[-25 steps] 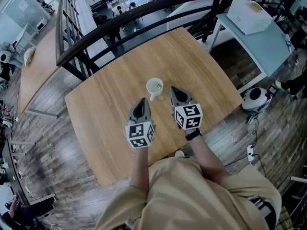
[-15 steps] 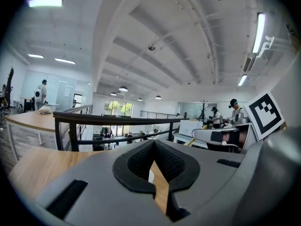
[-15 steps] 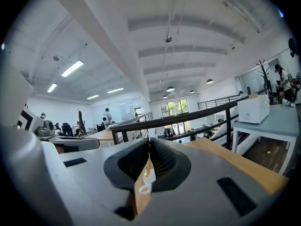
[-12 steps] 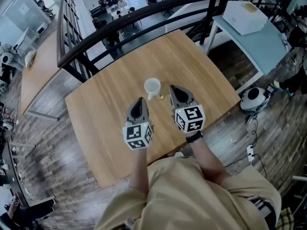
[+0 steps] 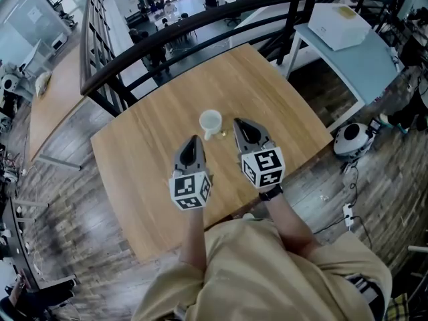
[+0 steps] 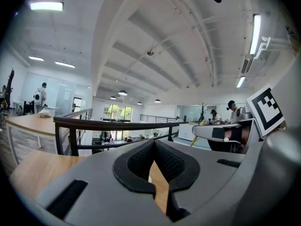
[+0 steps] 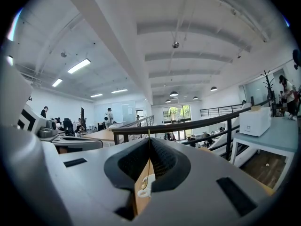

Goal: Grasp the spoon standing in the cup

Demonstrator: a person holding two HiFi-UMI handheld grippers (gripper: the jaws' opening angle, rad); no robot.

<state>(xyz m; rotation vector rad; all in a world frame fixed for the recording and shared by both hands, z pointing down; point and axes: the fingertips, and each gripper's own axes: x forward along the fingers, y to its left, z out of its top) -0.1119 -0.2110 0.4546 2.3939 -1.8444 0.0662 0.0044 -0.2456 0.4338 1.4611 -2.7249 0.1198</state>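
Note:
A white cup stands on the wooden table, with nothing showing inside it. The small gold spoon is outside the cup, just to its right, at my right gripper. In the right gripper view the spoon's thin handle runs along the seam of the shut jaws and pokes past their tips; its gold end shows in the gap, in front of the cup. My left gripper hovers near the cup's front left, shut and holding nothing.
A black railing curves behind the table. A pale side table with a white box stands at the right, and a round white device sits on the floor below it. The table's near edge is close to my body.
The spoon stood in the cup a second ago; now it is out, beside the cup at the right gripper. Both grippers shifted slightly left and forward.

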